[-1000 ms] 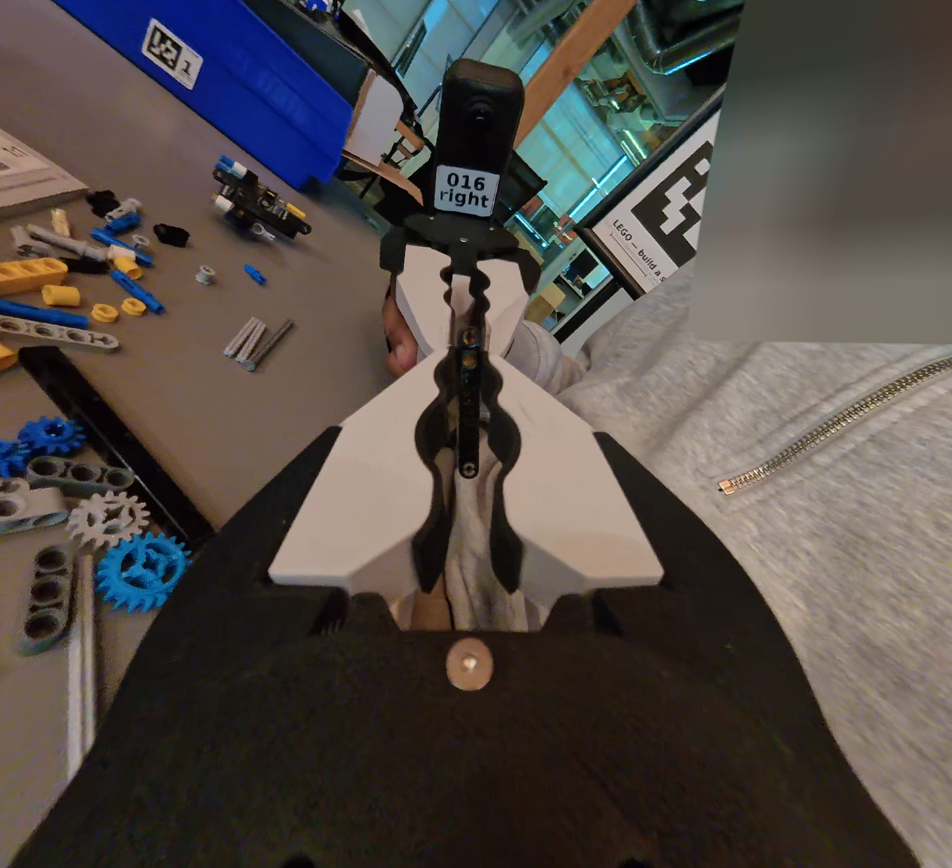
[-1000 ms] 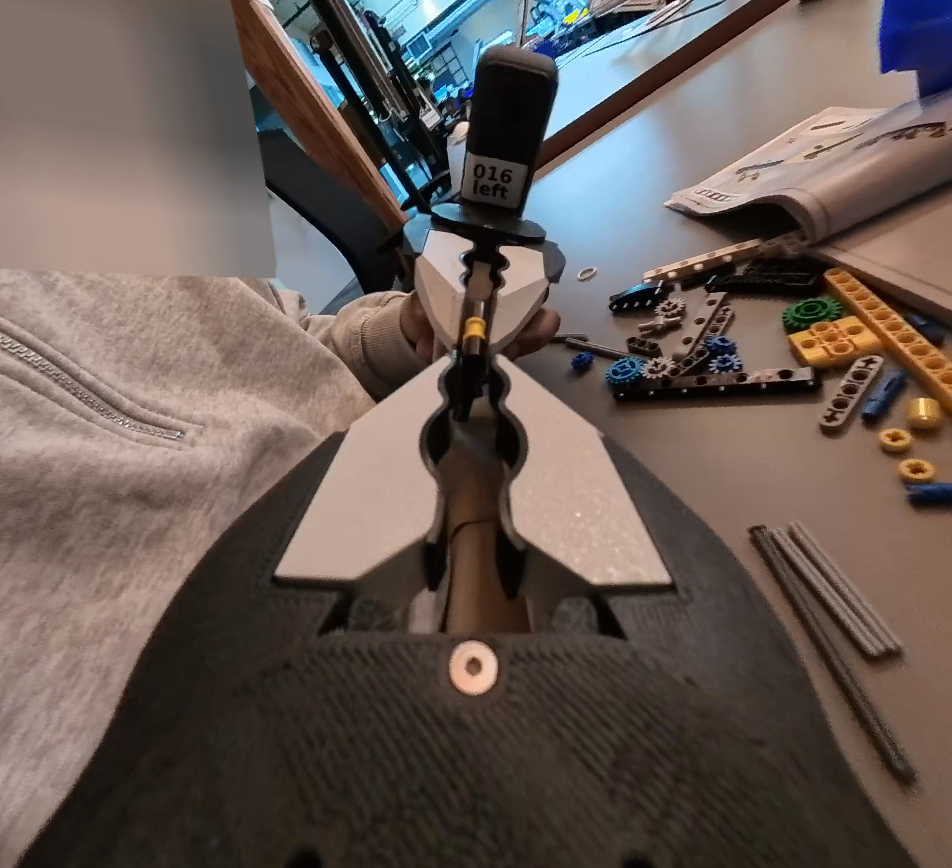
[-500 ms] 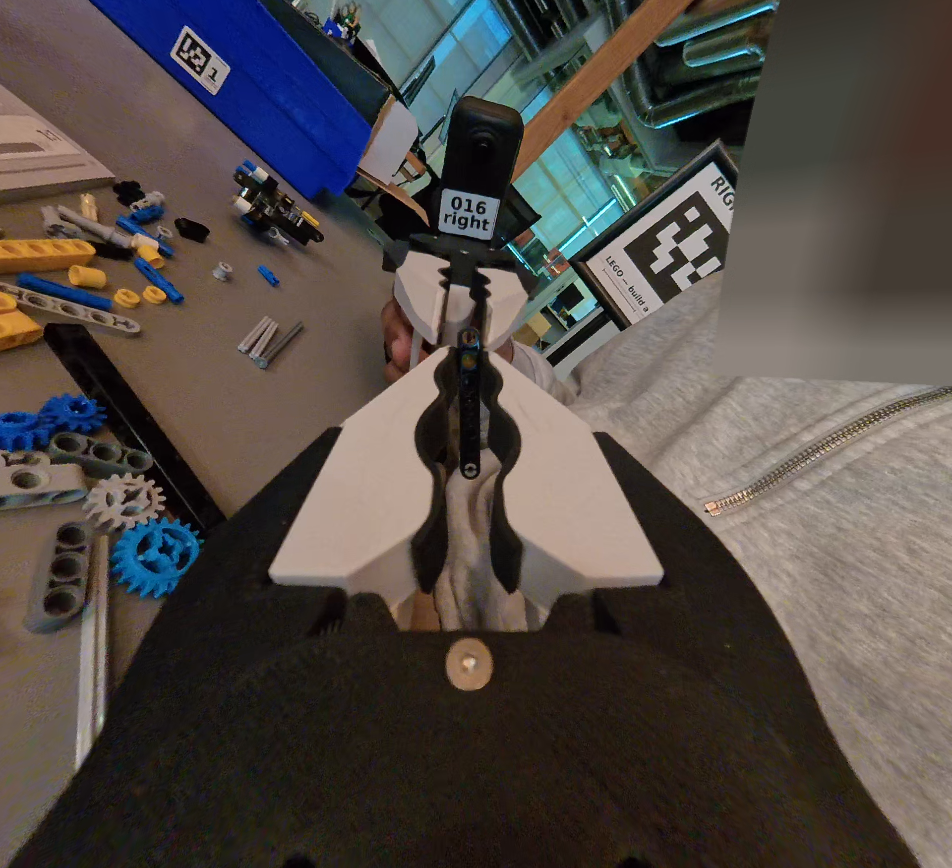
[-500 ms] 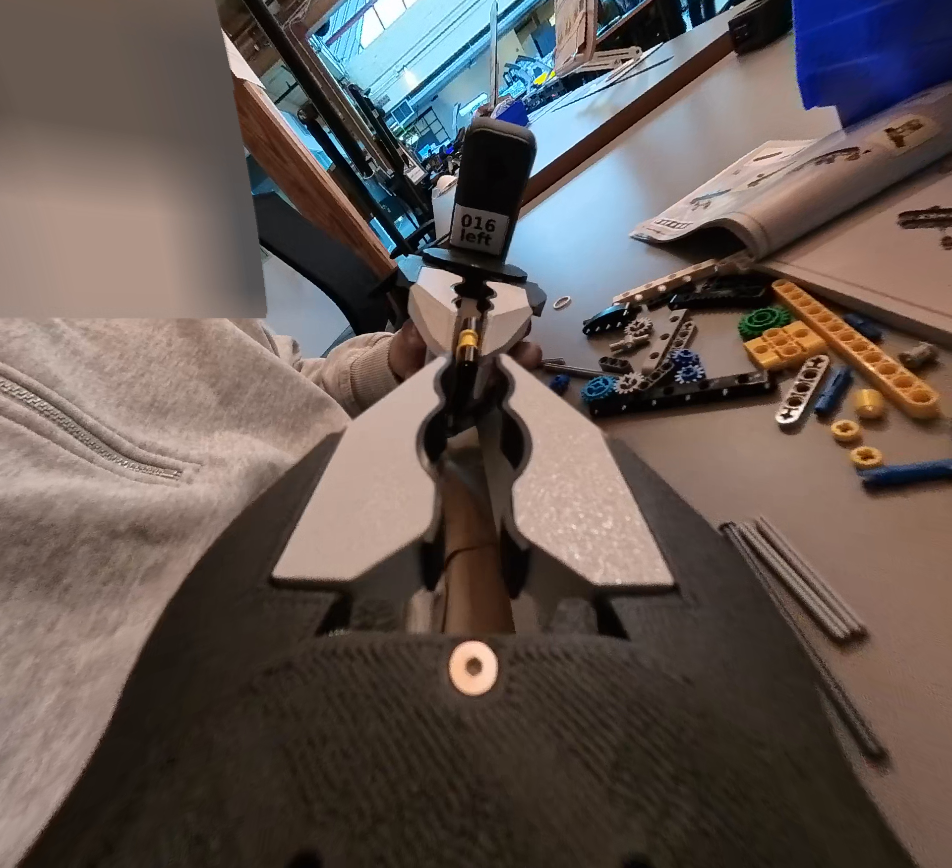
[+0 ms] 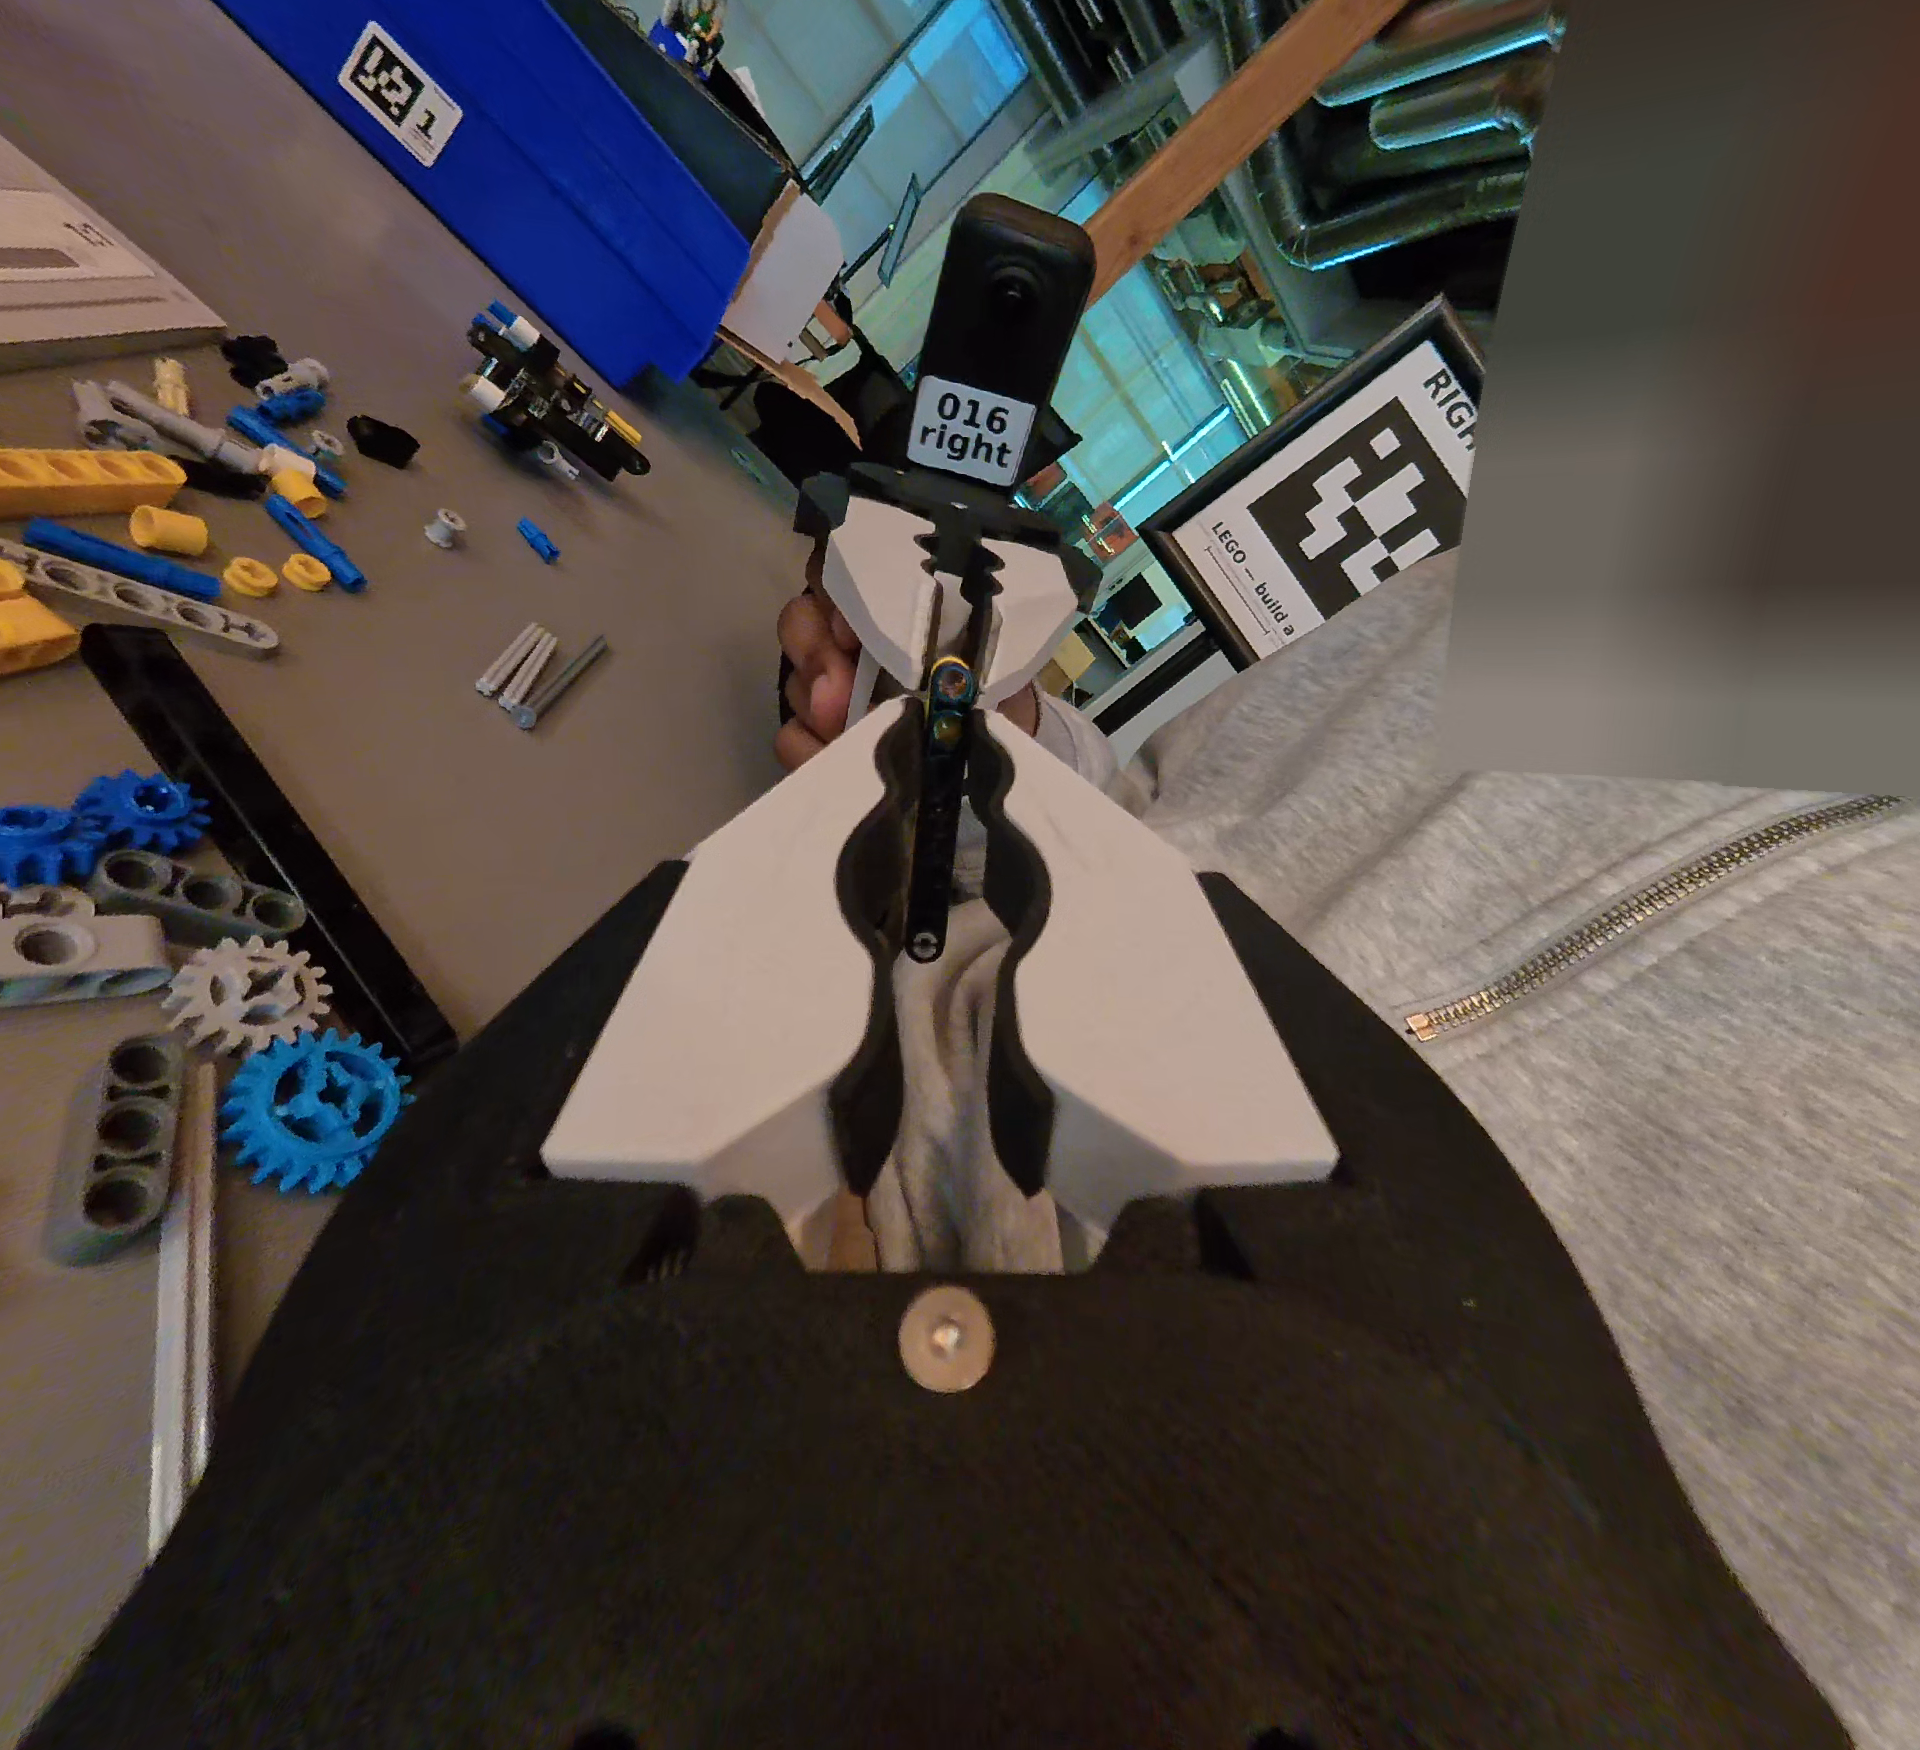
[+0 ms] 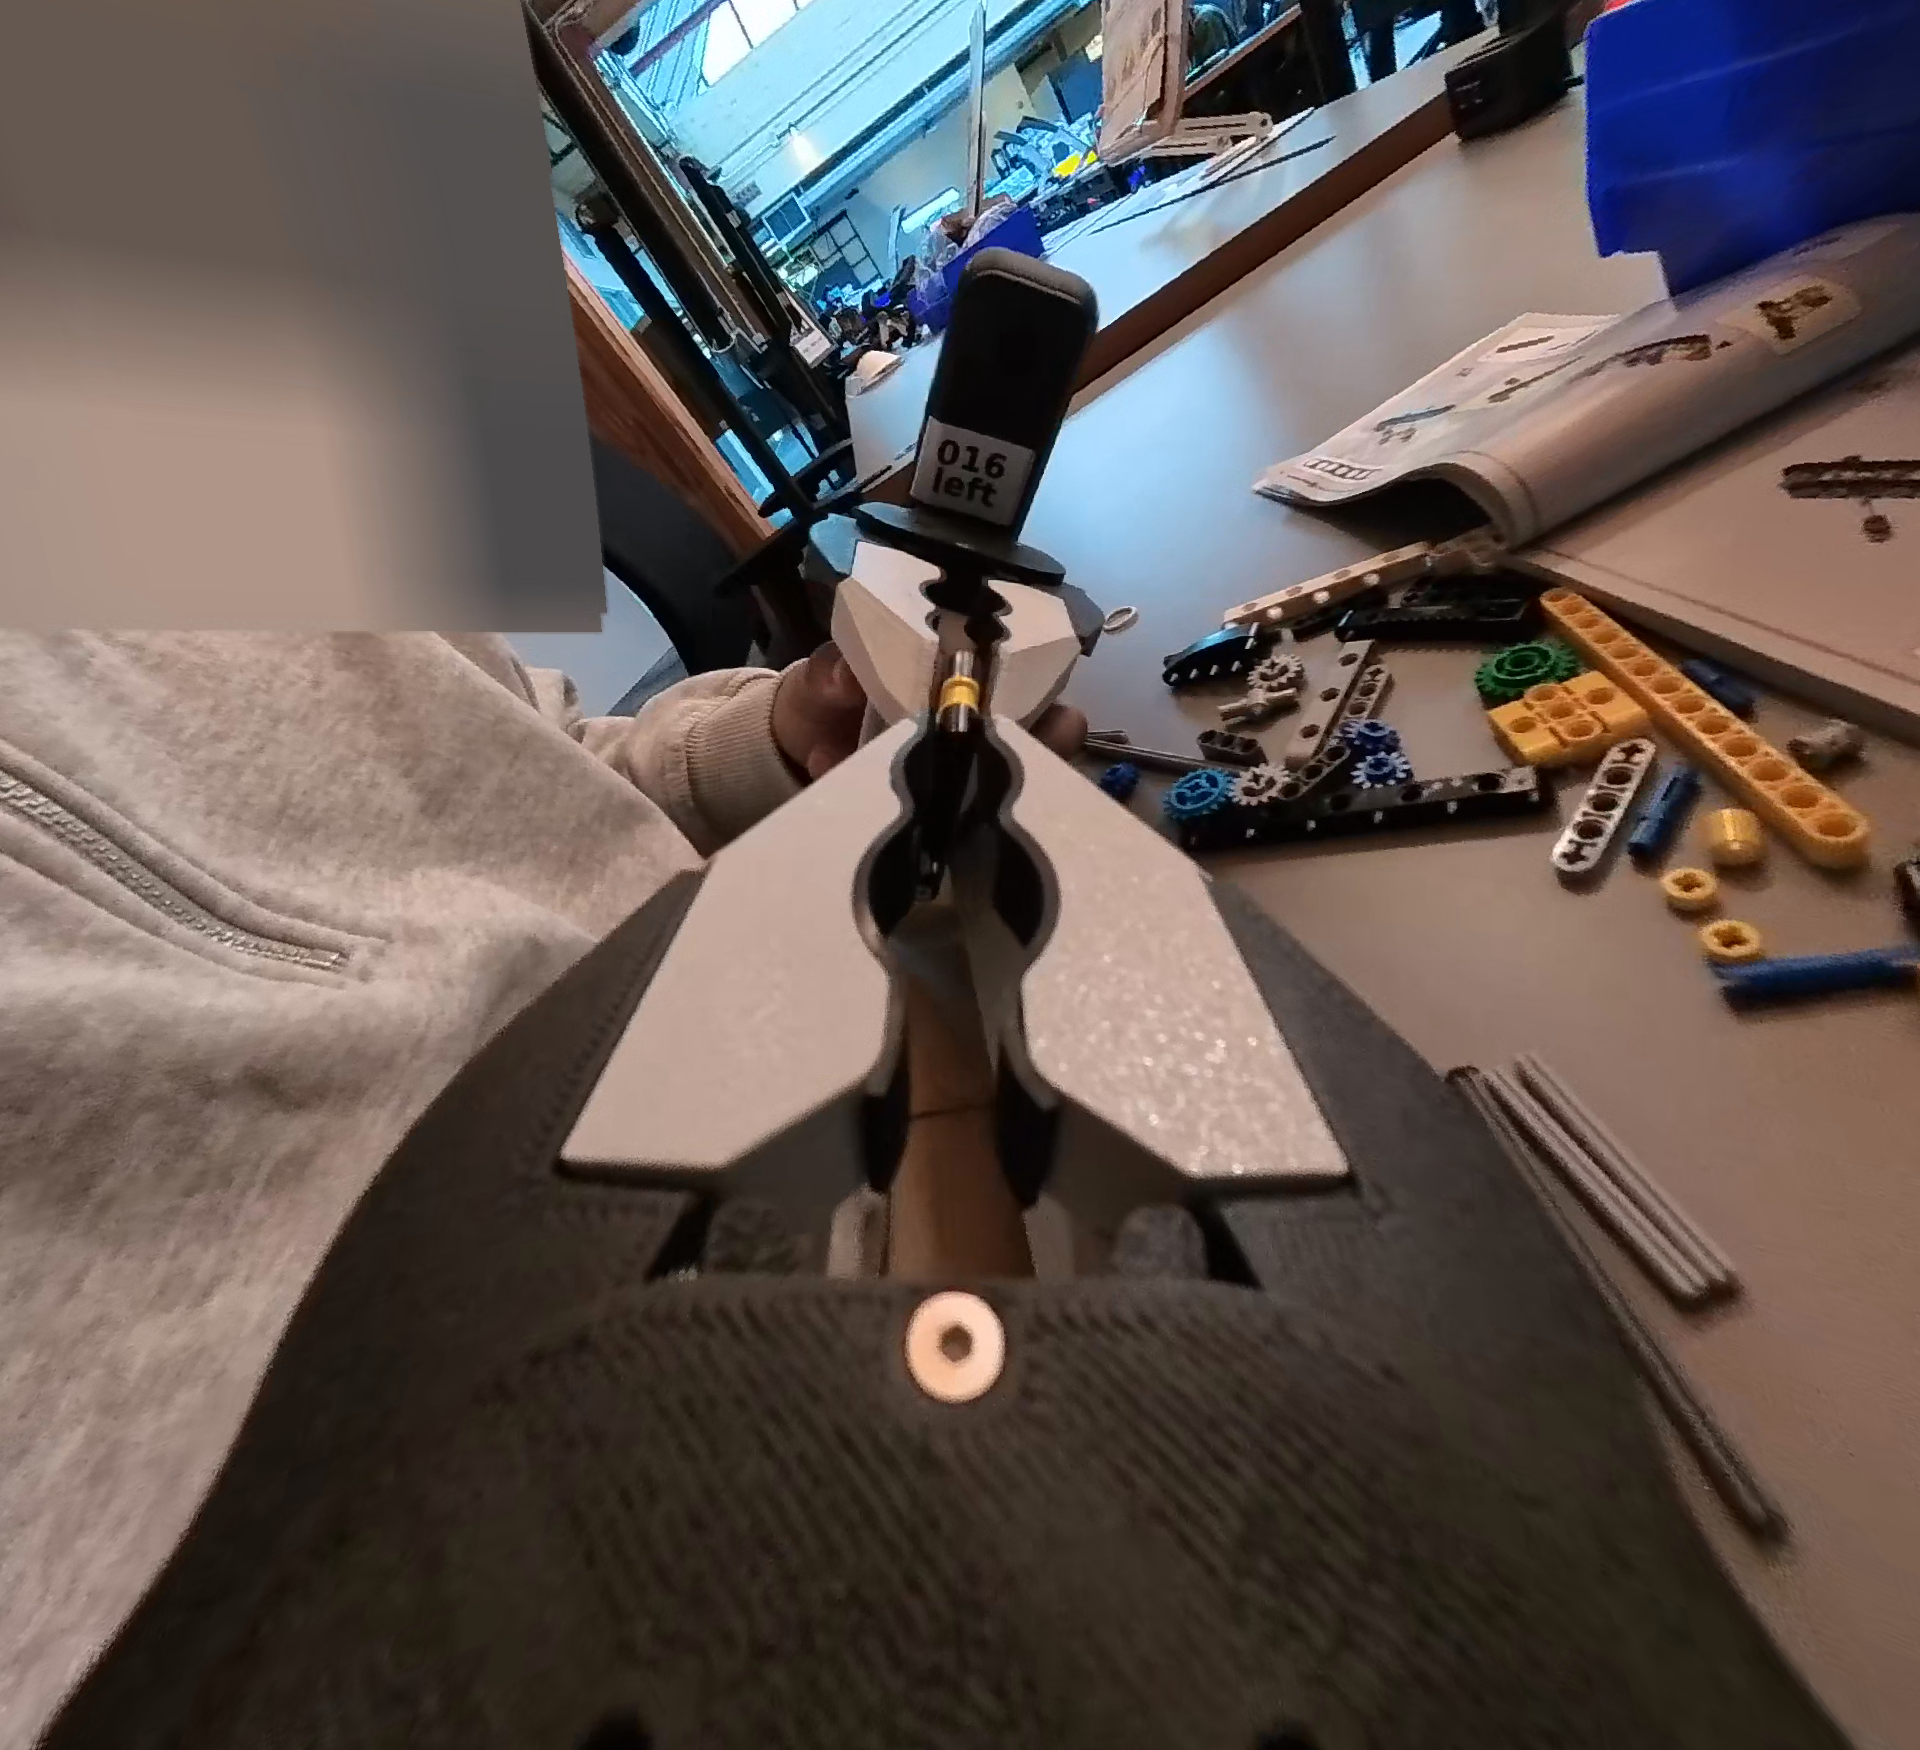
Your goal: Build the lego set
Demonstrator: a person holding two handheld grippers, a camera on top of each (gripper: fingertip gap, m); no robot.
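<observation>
I had both grippers up off the table, tips nearly touching, pointed at each other in front of my grey zip hoodie [image 5: 1558, 1025]; my left gripper [image 5: 940, 744] was clamped down on a thin black lego beam [image 5: 935, 843], which ran lengthwise between the fingers with one end poking out past the tips. My right gripper [image 6: 951, 765] was pinched on a short axle piece with a yellow bush [image 6: 957, 694] on it, and that sat right at the beam's end hole; couldn't honestly tell whether it was seated in the hole or just touching it.

The rest of the lego was spread on the grey table [image 6: 1455, 973]. In the right wrist view: a long yellow beam [image 6: 1704, 734], a green gear [image 6: 1522, 666], a long black beam [image 6: 1361, 801] with blue gears [image 6: 1377, 765] beside it, a few grey axles [image 6: 1600, 1181] lying together near me, and the open instruction booklet [image 6: 1507, 453] farther back; in the left wrist view, a big blue gear [image 5: 312, 1108] next to a light grey gear [image 5: 247, 992], some short grey pins [image 5: 520, 666], and a small half-built black assembly [image 5: 556, 412] just in front of the blue bin [image 5: 416, 38].
</observation>
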